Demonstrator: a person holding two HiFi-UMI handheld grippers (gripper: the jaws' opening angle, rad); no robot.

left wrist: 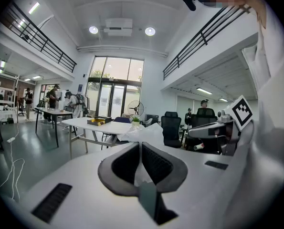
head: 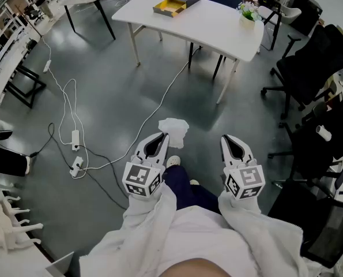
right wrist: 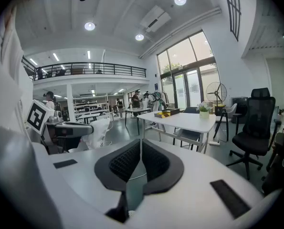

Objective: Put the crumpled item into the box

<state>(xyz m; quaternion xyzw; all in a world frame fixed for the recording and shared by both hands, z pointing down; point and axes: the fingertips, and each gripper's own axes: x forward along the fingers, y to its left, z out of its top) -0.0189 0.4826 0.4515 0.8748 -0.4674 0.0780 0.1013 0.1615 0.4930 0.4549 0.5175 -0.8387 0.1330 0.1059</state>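
Note:
A crumpled white item (head: 174,130) hangs from the tip of my left gripper (head: 162,137), whose jaws are shut on it. In the left gripper view the item (left wrist: 145,132) bulges out past the closed pads of that gripper (left wrist: 140,146). My right gripper (head: 231,139) is beside it at the same height, shut with nothing in it (right wrist: 141,144). The box (head: 177,2), yellow inside with a dark lid, lies open on the white table (head: 217,27) far ahead; it also shows as the box (left wrist: 98,121) and the box (right wrist: 166,112) in the gripper views.
White cables and a power strip (head: 75,138) trail across the grey floor at left. Black office chairs (head: 307,68) stand at right. A small potted plant (head: 249,11) sits on the table's right end. People stand in the far background.

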